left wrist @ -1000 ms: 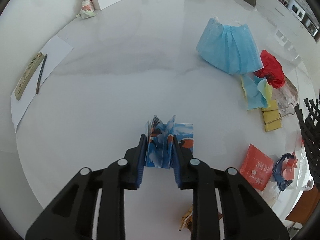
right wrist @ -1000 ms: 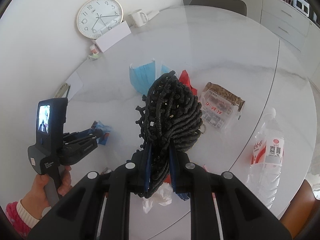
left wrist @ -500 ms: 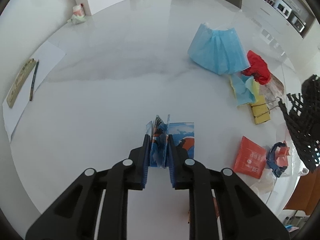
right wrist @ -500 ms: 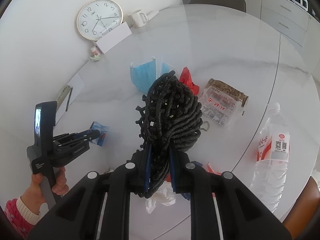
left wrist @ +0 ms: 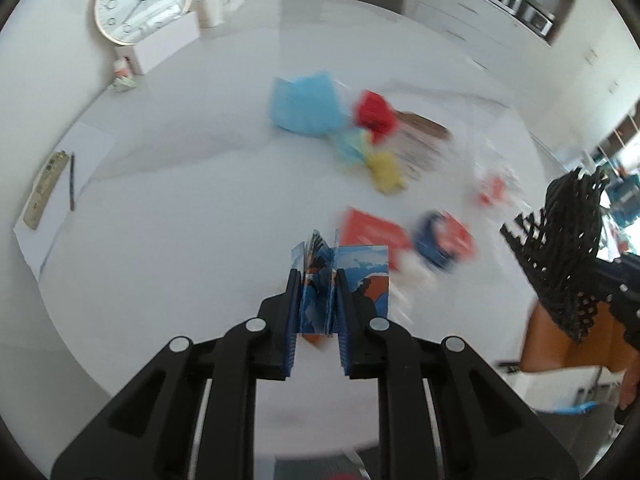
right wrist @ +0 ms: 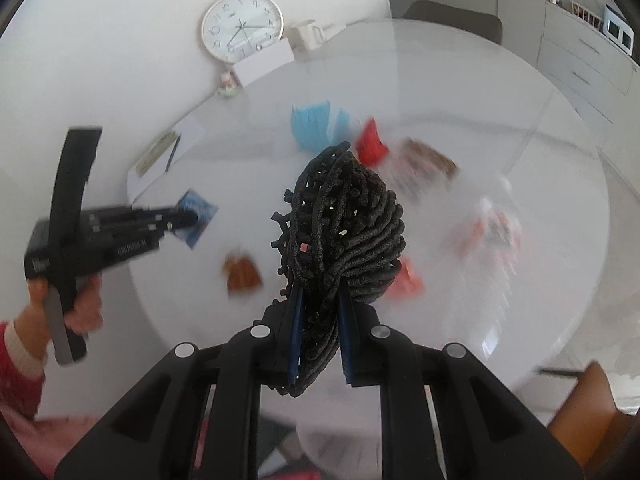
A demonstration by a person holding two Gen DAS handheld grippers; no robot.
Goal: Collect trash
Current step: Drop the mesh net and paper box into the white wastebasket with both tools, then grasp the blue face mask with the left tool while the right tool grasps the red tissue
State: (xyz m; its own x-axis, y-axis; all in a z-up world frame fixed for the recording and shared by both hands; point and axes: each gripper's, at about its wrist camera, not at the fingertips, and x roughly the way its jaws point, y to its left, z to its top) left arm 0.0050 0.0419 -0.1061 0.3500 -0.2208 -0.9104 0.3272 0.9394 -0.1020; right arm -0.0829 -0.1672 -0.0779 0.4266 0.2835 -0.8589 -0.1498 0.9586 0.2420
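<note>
The left gripper is clenched almost fully on a crumpled blue snack wrapper, its two blue-padded fingers pressing the folded foil from both sides at the lower centre of the left wrist view; the wrapper stands pleated between the pads, printed in blue, white and rust-brown, and its flat right half sticks out past the right finger. In the right wrist view the same wrapper shows at middle left, at the tip of the left gripper, which a hand in a red sleeve grasps. The right gripper is clamped narrowly on a black mesh bag, a bunched net of thick dark cord that bulges above the pads at frame centre; the bag also appears at the right edge of the left wrist view. Beyond both tools lies the white round table, with blurred litter in the upper middle: a blue face mask, a red crumpled wrapper, a yellow scrap and a red packet just beside the held wrapper in the picture. A wall clock leans at the upper left.
</note>
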